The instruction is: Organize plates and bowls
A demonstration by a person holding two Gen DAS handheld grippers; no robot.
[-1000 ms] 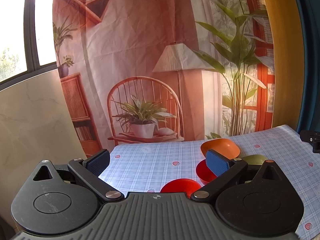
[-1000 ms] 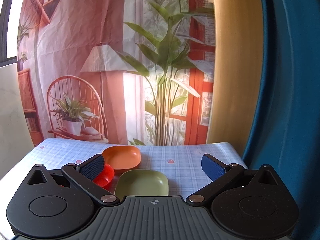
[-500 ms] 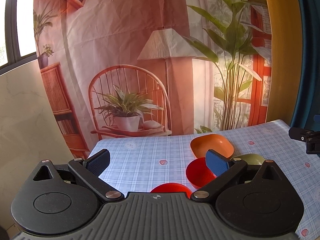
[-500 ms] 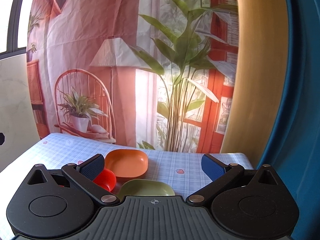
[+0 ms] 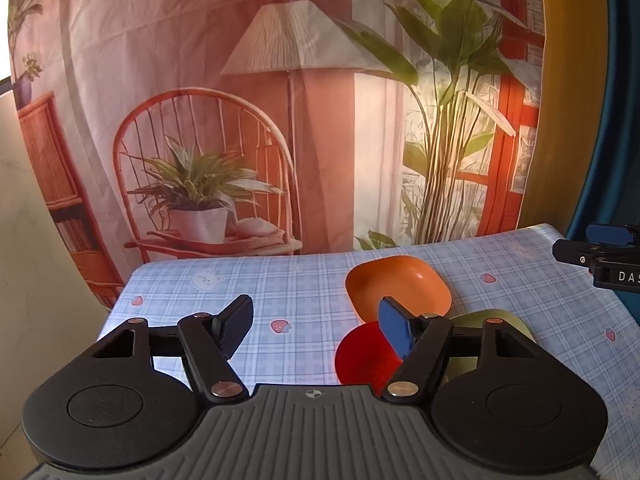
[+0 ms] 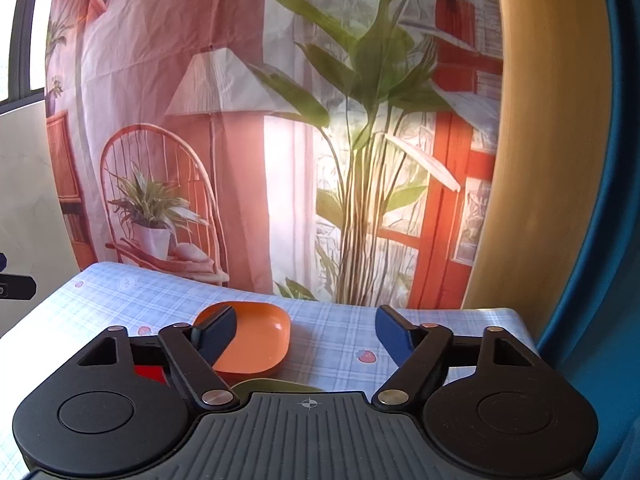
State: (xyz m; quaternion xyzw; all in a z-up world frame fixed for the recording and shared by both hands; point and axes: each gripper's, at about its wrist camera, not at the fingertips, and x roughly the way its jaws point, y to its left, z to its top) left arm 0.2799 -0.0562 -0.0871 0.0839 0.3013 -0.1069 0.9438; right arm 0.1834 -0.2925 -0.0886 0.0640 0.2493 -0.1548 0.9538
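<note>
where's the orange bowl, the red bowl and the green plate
orange bowl [image 5: 400, 286], left wrist view, on its inner floor
red bowl [image 5: 362, 358], left wrist view, on its inside
green plate [image 5: 516, 326], left wrist view, on its rim behind the gripper finger

Orange bowl [image 5: 400, 284], red bowl [image 5: 362, 354], green plate [image 5: 508, 320] clustered on checked cloth [image 5: 280, 280]

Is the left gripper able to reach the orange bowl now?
Probably yes. The orange bowl sits open on the tablecloth, just ahead of the left gripper, whose empty jaws are closing; only the red bowl lies nearer.
</note>
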